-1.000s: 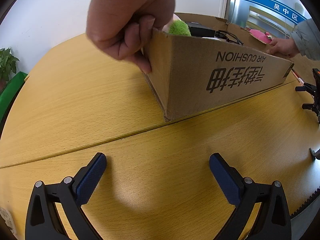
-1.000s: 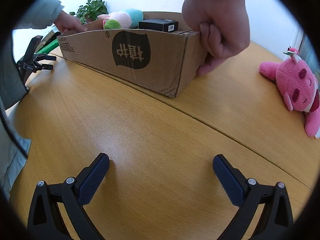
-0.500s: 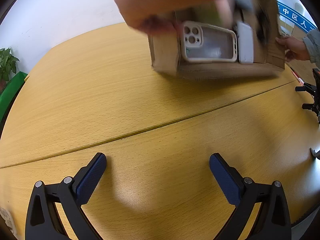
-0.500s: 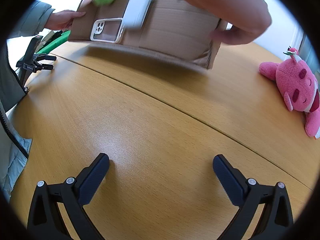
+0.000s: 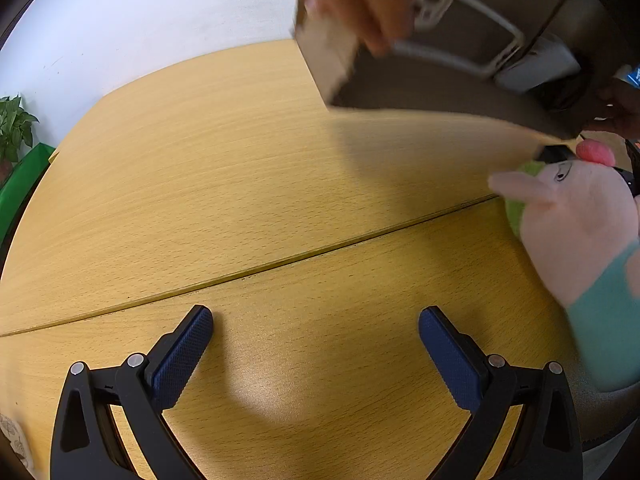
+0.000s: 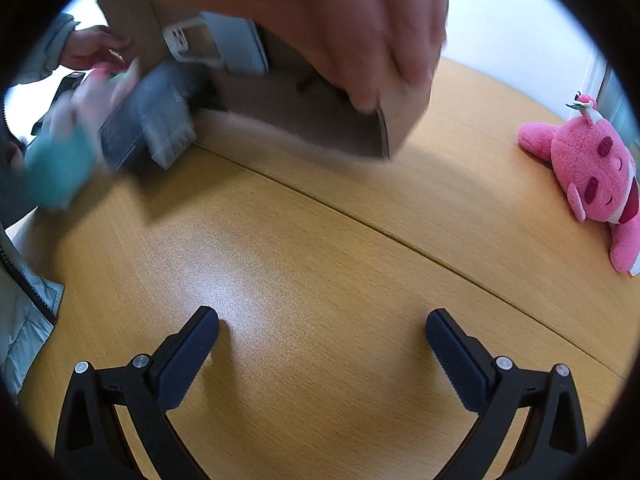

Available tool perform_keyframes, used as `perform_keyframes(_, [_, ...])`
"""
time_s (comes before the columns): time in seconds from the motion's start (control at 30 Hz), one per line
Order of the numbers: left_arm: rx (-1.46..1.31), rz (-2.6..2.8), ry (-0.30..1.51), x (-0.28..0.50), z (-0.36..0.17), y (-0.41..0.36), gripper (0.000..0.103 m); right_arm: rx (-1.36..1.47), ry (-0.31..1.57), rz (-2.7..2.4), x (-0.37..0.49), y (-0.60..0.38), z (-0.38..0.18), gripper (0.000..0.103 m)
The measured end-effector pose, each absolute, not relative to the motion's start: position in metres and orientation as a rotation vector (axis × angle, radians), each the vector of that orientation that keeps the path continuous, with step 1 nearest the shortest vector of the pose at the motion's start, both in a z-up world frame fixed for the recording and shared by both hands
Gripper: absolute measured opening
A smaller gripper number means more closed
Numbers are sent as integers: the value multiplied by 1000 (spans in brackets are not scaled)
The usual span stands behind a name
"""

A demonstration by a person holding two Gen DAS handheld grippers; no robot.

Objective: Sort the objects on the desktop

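Two claws idle over bare tabletop [image 5: 224, 184]: left gripper [image 5: 316, 336] spread wide, empty; right gripper [image 6: 322, 338] spread wide, empty. Best to hold back until the spill settles, then take one object at a time, starting with whatever lies flat and apart. Cardboard box [image 6: 328, 120] tipped overhead by a hand [image 6: 360, 20], upright on the table a second ago. Phone case [image 5: 464, 28] and grey block [image 6: 240, 46] still inside, where before only box walls showed. Pale plush with teal band [image 5: 584, 232] now tumbling at the left claw's right; dark box [image 6: 140, 128] falling too. Pink plush [image 6: 592, 168] unmoved, far right.
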State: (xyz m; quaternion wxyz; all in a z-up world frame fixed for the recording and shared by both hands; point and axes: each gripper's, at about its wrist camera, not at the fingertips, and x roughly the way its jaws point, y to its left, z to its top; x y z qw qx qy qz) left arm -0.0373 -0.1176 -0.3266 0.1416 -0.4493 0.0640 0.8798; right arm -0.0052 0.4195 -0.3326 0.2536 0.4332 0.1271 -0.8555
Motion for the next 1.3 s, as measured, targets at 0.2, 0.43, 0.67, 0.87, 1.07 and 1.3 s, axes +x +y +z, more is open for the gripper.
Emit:
perform_keyframes(0.2, [-1296, 2542, 190, -38, -328, -119, 103, 1198, 320, -2368, -4, 416, -333, 103])
perform_keyframes(0.43, [-1299, 2542, 185, -42, -330, -122, 103, 1205, 310, -2383, -3, 416, -333, 103])
perform_keyframes(0.67, [-1299, 2543, 185, -44, -331, -122, 103, 1204, 312, -2384, 2, 416, -335, 103])
perform_keyframes(0.87, [-1300, 2545, 184, -49, -334, -124, 103, 1206, 308, -2383, -6, 422, -337, 103])
perform_keyframes(1.07, [-1300, 2546, 184, -48, -334, -124, 103, 1205, 311, -2382, -10, 419, -335, 103])
perform_keyframes(1.3, [-1297, 2549, 183, -36, -328, -124, 103, 1203, 313, -2380, -11, 417, -334, 103])
